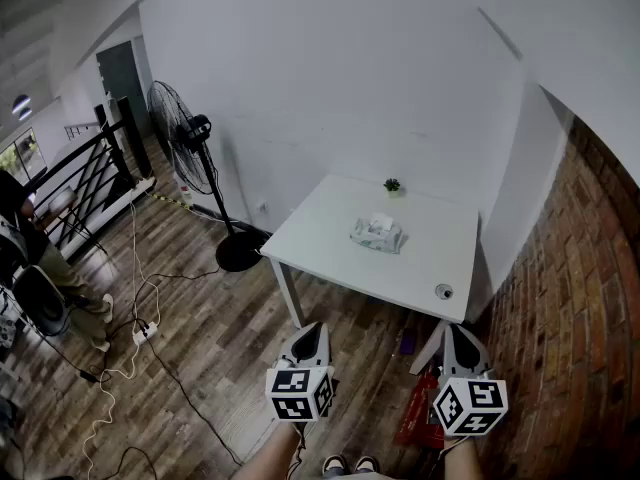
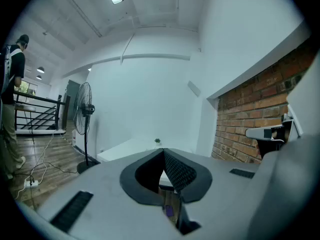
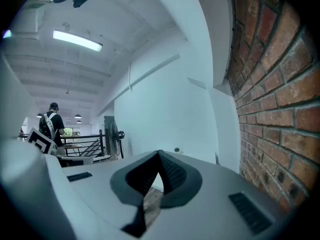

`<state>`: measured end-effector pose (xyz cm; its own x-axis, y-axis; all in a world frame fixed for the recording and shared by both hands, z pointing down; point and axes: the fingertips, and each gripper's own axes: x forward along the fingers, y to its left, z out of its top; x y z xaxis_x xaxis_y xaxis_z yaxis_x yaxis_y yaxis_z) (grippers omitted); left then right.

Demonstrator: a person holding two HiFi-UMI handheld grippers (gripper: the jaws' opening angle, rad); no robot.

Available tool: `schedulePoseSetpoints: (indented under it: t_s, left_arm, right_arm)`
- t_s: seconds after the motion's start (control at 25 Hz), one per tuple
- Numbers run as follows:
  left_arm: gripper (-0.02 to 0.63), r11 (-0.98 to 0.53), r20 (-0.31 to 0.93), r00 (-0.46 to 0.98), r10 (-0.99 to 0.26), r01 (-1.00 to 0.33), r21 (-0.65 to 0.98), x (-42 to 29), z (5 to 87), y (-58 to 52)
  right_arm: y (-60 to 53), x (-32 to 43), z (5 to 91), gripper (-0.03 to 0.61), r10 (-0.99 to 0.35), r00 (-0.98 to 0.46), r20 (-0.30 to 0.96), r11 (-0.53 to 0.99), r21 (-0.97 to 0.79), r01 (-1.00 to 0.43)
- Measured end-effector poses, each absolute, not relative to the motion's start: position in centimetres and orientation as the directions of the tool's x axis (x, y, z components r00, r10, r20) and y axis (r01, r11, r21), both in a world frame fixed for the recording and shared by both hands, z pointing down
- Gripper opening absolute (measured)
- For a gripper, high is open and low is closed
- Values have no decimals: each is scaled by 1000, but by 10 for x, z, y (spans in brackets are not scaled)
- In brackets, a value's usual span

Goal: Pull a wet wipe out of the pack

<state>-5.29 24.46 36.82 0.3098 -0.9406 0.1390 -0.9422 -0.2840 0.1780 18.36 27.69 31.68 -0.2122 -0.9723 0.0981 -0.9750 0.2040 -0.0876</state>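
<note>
The task had not properly begun: this was the approach step, with the person standing back from the white table (image 1: 420, 268). The wet wipe pack (image 1: 376, 234) lay near the middle of the tabletop, just right of the centre of the head view, and neither tool was touching it. A small potted plant (image 1: 392, 185) stood at the table's far edge, above the pack in the frame, and a small round object (image 1: 443, 291) sat near the lower right corner of the tabletop.

The 2 grippers hung low at the bottom of the head view, well apart from the pack, over the wooden floor (image 1: 200, 348). The left gripper (image 1: 318, 328) sat at lower centre and the right gripper (image 1: 448, 330) at lower right, beside the brick wall (image 1: 570, 298).

In the left gripper view, the left gripper (image 2: 163, 152) had its jaws closed, tips meeting in a point with nothing between them; only floor and the table edge showed through the gap beneath. The right gripper (image 3: 159, 154) looked the same in its own view, tips pressed together and empty.

The next move probably called for stepping up to the table and bringing both tools over the pack, 1 to steady it and the other opened enough to pinch the wipe at the opening on top.

A standing fan (image 1: 186, 140) occupied the upper left of the head view.
</note>
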Motion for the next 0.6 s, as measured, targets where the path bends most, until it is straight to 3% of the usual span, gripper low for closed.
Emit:
schedulePoseSetpoints:
  t_s: [0.6]
  left_arm:
    - [0,-286,145,312,-939,-942,177,-57,370,252]
  right_arm:
    - [287,170,315,2,-973,-221,69,212,-117,-970]
